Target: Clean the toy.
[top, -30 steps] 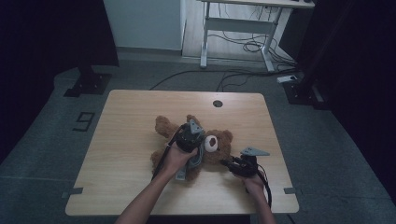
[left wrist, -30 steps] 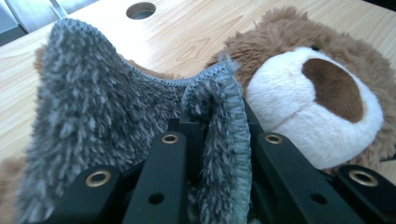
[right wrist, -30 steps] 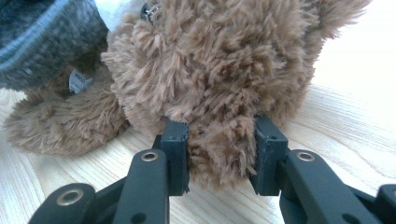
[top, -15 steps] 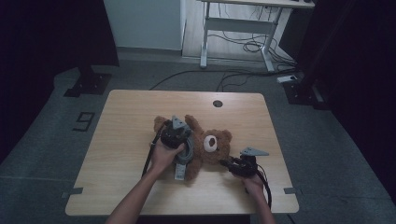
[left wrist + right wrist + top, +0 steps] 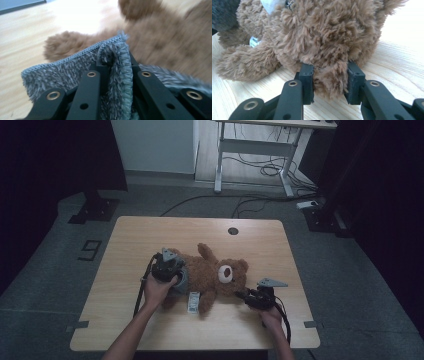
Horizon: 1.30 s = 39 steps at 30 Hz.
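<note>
A brown teddy bear (image 5: 212, 270) lies on its back on the wooden table (image 5: 130, 245), head toward the right. My left gripper (image 5: 167, 265) sits over the bear's legs, shut on a fold of a fuzzy grey cloth (image 5: 181, 281). In the left gripper view the grey cloth (image 5: 75, 67) is pinched between the jaws of the left gripper (image 5: 116, 65), with the bear's fur (image 5: 162, 42) behind it. My right gripper (image 5: 245, 296) lies at the bear's head. There the right gripper (image 5: 330, 72) is shut on an ear (image 5: 330, 82) of the bear (image 5: 324, 30).
A white tag (image 5: 193, 302) hangs from the bear near the table's front. A round cable hole (image 5: 233, 230) sits at the table's far edge. On the floor behind stand a white desk frame (image 5: 250, 147) with cables and a black stand base (image 5: 95, 210).
My left gripper has moved left along the bear, from its belly to its legs, drawing the grey cloth with it. The right gripper has stayed at the bear's head.
</note>
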Tool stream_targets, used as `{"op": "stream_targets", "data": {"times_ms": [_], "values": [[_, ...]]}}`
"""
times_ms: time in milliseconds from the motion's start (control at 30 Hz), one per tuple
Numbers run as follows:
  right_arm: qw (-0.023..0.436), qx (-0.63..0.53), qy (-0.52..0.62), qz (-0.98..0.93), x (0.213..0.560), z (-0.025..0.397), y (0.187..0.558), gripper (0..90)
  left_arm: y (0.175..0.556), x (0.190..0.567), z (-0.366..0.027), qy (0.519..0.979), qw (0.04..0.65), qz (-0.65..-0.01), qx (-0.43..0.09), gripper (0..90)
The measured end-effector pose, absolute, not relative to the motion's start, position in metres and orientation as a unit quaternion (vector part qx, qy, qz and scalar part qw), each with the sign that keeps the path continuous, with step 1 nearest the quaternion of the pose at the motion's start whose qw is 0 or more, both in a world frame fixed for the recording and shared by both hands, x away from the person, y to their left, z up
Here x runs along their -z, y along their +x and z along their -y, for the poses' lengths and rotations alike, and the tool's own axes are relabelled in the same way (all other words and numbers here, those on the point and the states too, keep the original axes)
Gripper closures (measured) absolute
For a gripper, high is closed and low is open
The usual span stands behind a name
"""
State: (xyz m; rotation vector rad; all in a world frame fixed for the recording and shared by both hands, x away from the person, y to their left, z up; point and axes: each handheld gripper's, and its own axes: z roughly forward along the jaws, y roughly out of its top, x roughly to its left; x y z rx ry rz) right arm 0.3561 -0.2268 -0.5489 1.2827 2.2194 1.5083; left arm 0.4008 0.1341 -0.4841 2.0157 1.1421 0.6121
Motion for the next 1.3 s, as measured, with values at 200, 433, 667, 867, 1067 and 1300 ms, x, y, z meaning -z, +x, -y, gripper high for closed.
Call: {"op": "stream_targets", "data": {"times_ms": [200,433,667,867,1067,1300], "values": [[0.079,-0.504,0.431,-0.744,0.550,0.227,0.356,65.7,0.401,0.502,-0.146,0.784,0.359,-0.464,-0.204,79.7],[0.078,-0.502,0.432,-0.745,0.551,0.228,0.357,65.7,0.398,0.479,-0.146,0.779,0.375,-0.454,-0.214,79.6],[0.078,-0.503,0.435,-0.743,0.550,0.228,0.357,65.6,0.387,0.443,-0.119,0.773,0.423,-0.401,-0.249,79.5],[0.076,-0.504,0.437,-0.741,0.550,0.228,0.356,65.7,0.386,0.430,-0.072,0.793,0.435,-0.355,-0.236,79.3],[0.073,-0.504,0.437,-0.741,0.550,0.229,0.357,65.7,0.386,0.428,-0.010,0.815,0.442,-0.311,-0.209,79.2],[0.073,-0.507,0.436,-0.740,0.551,0.229,0.357,65.7,0.387,0.438,0.042,0.834,0.437,-0.285,-0.180,79.0]]}}
